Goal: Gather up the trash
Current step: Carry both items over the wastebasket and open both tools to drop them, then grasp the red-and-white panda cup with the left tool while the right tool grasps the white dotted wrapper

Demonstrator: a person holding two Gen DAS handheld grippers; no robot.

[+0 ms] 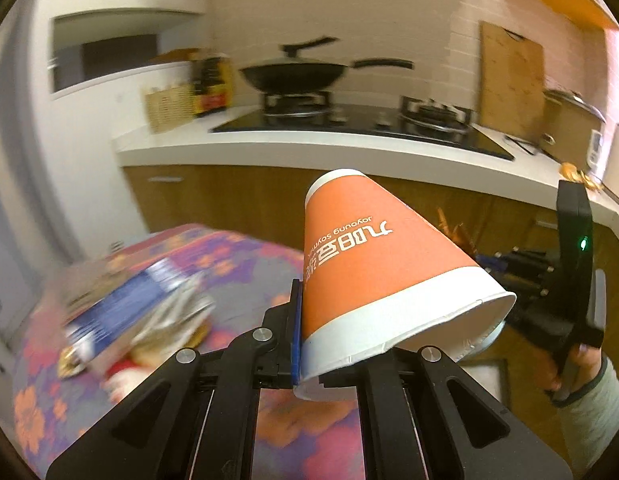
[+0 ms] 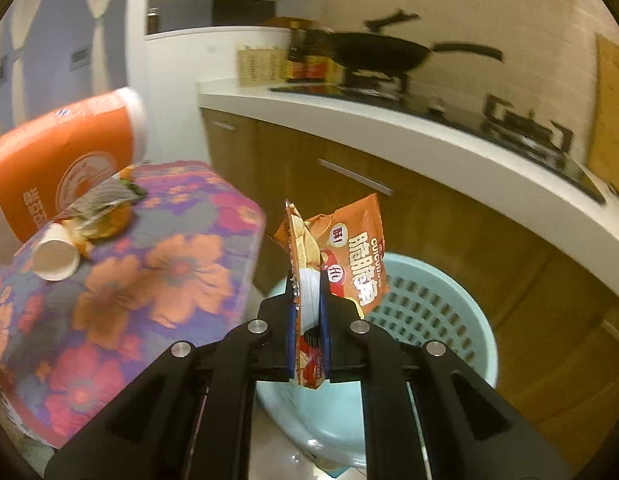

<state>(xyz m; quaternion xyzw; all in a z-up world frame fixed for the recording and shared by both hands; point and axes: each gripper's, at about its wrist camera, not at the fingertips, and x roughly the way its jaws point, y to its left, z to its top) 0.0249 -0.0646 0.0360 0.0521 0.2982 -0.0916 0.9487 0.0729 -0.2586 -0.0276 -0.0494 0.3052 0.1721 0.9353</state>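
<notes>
My left gripper [image 1: 329,344] is shut on an orange and white paper cup [image 1: 373,264], held in the air with its mouth squashed between the jaws; the cup also shows at the left of the right wrist view [image 2: 61,160]. My right gripper [image 2: 307,320] is shut on an orange snack bag [image 2: 345,256], held above a light blue plastic basket [image 2: 449,312] on the floor. The right gripper also shows at the right of the left wrist view [image 1: 565,280].
A flowered table [image 2: 149,280] carries a small white cup [image 2: 55,258] on its side, crumpled wrappers [image 2: 101,204] and a blue packet [image 1: 121,308]. Behind is a kitchen counter [image 1: 309,148] with a wok [image 1: 297,74] on a stove, and wooden cabinets below.
</notes>
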